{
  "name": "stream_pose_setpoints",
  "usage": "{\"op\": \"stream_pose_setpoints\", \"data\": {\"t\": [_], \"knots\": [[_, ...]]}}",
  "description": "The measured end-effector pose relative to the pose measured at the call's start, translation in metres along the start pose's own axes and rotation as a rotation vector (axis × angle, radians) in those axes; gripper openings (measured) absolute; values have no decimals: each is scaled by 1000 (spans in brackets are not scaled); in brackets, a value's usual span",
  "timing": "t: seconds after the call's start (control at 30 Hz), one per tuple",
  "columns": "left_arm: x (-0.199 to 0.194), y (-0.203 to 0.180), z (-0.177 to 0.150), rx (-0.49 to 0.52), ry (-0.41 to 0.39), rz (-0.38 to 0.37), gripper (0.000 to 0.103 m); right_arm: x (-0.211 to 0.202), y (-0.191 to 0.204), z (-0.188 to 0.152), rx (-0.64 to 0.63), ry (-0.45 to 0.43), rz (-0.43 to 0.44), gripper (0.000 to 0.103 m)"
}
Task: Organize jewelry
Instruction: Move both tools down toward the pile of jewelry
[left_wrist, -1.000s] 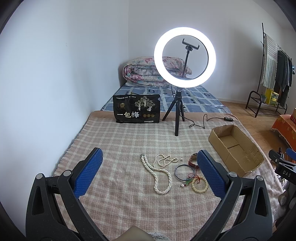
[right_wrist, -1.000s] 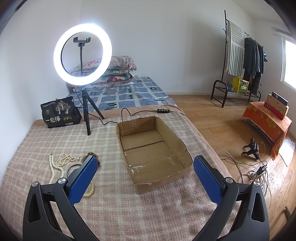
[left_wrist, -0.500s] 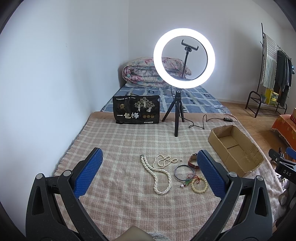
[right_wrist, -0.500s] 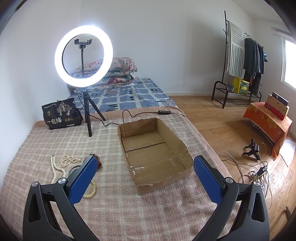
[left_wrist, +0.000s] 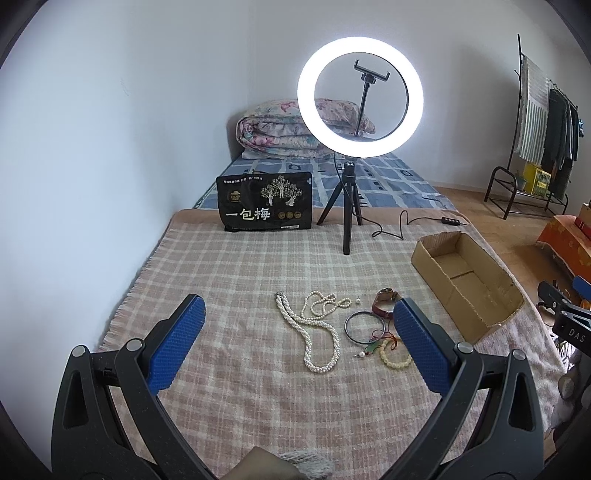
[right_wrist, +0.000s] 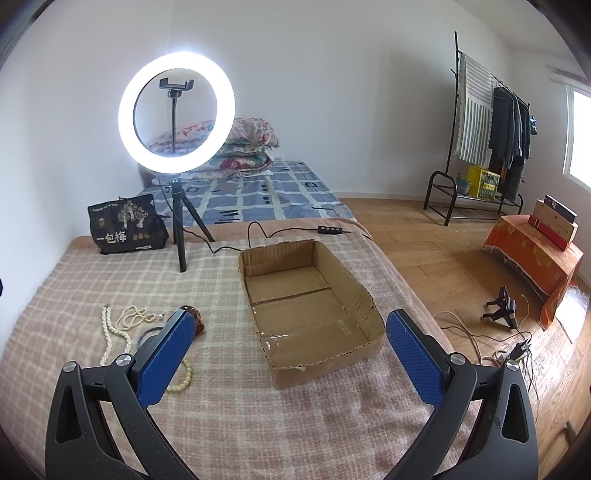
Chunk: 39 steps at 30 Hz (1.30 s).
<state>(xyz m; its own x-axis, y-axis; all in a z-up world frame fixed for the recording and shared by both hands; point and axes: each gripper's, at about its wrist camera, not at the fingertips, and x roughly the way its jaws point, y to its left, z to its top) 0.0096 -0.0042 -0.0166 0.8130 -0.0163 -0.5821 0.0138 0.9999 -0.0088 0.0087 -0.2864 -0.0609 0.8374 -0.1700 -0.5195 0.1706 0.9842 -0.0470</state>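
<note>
Both grippers are hovering with jaws spread wide and holding nothing: the left gripper (left_wrist: 299, 339) above the jewelry, the right gripper (right_wrist: 291, 354) over the empty cardboard box (right_wrist: 365, 291). The pearl necklace (left_wrist: 314, 332), dark bangle (left_wrist: 364, 325) and bead bracelet (left_wrist: 395, 356) are lying loose on the checked blanket (left_wrist: 236, 280), beside the box. A clean pick is probably calling for a low descent, pinching one bunched strand without snagging its neighbours.
</note>
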Motion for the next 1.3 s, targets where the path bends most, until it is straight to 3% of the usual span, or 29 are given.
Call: {"op": "stream_pose_setpoints", "data": {"t": [0.3, 0.5, 0.6, 0.7, 0.87, 1.07, 1.2, 1.27, 1.3], "knots": [[32, 3, -9, -9, 137, -59, 103, 5, 16, -4, -59, 4, 31, 103], [64, 20, -19, -85, 293, -149, 103, 19, 25, -9, -69, 52, 59, 103], [74, 29, -24, -107, 310, -148, 103, 28, 27, -10, -65, 86, 84, 103], [81, 43, -30, -157, 318, -218, 103, 38, 31, -13, -67, 125, 125, 103], [95, 53, -39, -141, 360, -121, 103, 53, 47, -25, -126, 158, 180, 103], [108, 53, -52, -75, 388, -75, 103, 70, 73, -43, -234, 232, 236, 103], [117, 58, -60, -75, 412, -73, 94, 76, 80, -46, -253, 261, 271, 101], [122, 60, -64, -85, 433, -86, 76, 81, 81, -45, -246, 280, 277, 98], [125, 61, -65, -93, 442, -87, 74, 85, 81, -46, -242, 291, 279, 96]]}}
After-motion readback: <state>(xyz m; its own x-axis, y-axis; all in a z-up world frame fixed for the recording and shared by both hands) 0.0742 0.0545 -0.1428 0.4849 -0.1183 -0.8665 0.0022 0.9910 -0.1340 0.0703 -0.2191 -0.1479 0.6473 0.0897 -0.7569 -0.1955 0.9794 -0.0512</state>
